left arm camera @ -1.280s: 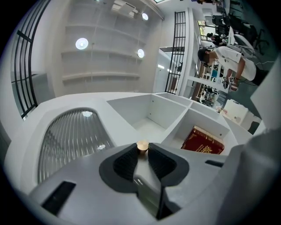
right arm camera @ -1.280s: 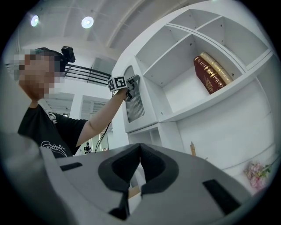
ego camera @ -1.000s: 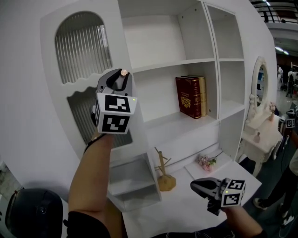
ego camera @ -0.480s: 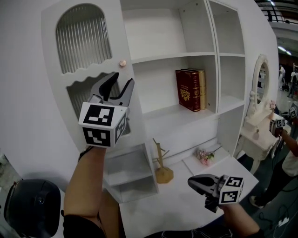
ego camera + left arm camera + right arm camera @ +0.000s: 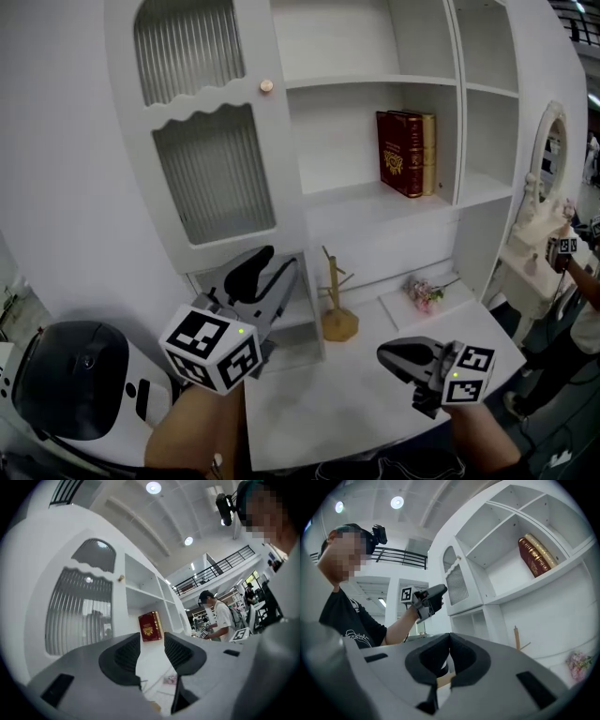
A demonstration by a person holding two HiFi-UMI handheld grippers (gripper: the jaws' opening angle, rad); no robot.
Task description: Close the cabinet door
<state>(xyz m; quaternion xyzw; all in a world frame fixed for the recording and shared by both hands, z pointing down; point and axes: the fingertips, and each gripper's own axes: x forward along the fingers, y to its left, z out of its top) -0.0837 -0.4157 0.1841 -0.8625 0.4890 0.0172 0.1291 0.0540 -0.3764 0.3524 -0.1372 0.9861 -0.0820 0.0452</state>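
Cabinet door (image 5: pixel 211 141): closed flush against the shelving, with its knob (image 5: pixel 266 86) at the right edge.
Left gripper (image 5: pixel 278 262): below the door and apart from it. Its fingers (image 5: pixel 119 658) are spread wide, have just been opening, and have nothing between them.
Right gripper (image 5: pixel 384 353): lower right of the door, over the counter (image 5: pixel 356 403). Its fingers (image 5: pixel 426 660) are pressed together and hold nothing.
Red book (image 5: pixel 401 155): upright on a shelf right of the door.

Right tongs (image 5: pixel 450 638), jaws together, empty; left tongs (image 5: pixel 430 600) beyond, near cabinet door (image 5: pixel 458 587).
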